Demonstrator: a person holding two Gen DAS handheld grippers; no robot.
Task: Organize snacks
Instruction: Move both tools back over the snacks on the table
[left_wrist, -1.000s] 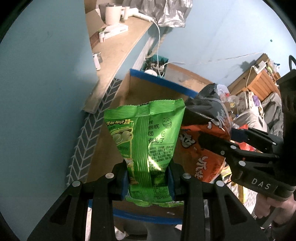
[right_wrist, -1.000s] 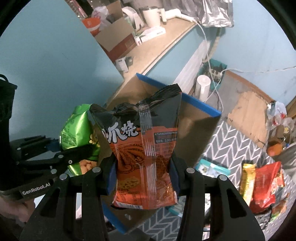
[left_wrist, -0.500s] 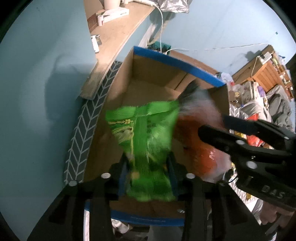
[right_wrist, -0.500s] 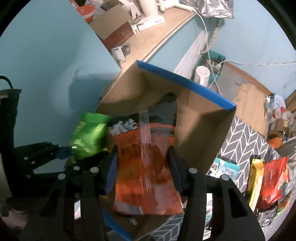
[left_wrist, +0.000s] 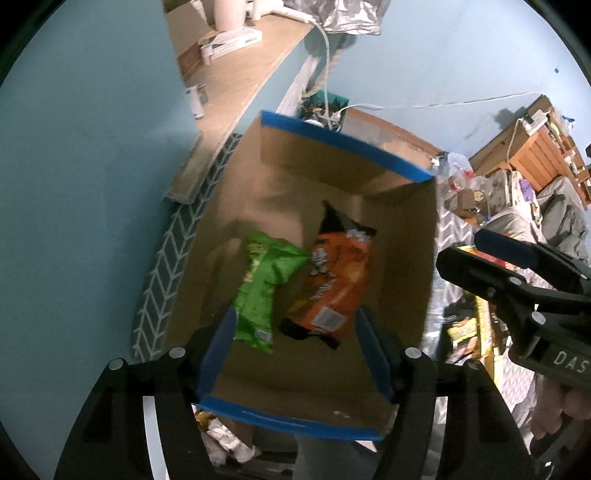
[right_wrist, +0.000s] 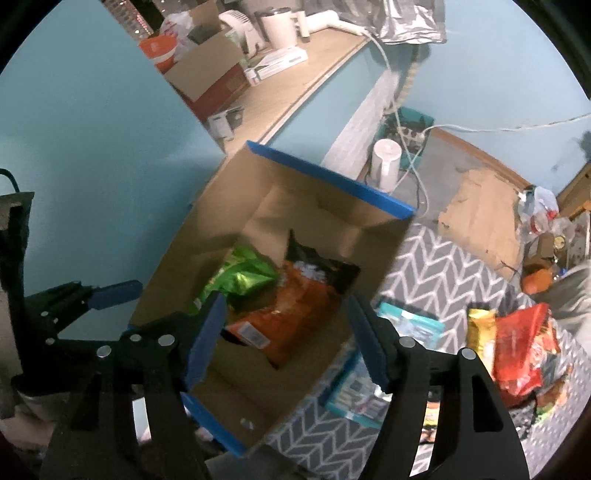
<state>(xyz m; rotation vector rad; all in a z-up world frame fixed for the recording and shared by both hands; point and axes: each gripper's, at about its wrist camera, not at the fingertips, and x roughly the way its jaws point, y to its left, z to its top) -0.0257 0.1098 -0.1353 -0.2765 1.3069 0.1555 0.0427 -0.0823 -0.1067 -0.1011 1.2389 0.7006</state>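
Observation:
A green snack bag (left_wrist: 264, 291) and an orange-and-black snack bag (left_wrist: 338, 282) lie side by side on the floor of an open cardboard box (left_wrist: 402, 258) with blue-taped rims. Both bags also show in the right wrist view, green (right_wrist: 240, 278) and orange (right_wrist: 295, 314), inside the box (right_wrist: 369, 236). My left gripper (left_wrist: 295, 354) is open and empty above the box's near edge. My right gripper (right_wrist: 286, 339) is open and empty above the box too. The right gripper also shows in the left wrist view (left_wrist: 517, 273), and the left gripper in the right wrist view (right_wrist: 92, 295).
The box stands on a grey chevron rug (right_wrist: 443, 273) against a blue wall (left_wrist: 74, 184). More snack packs lie on the rug to the right: a red bag (right_wrist: 521, 350), a yellow one (right_wrist: 480, 332), teal packs (right_wrist: 406, 317). A wooden shelf (right_wrist: 280, 88) with clutter runs behind.
Both grippers opened and let go of their bags. The green and orange bags dropped from the jaws onto the box floor.

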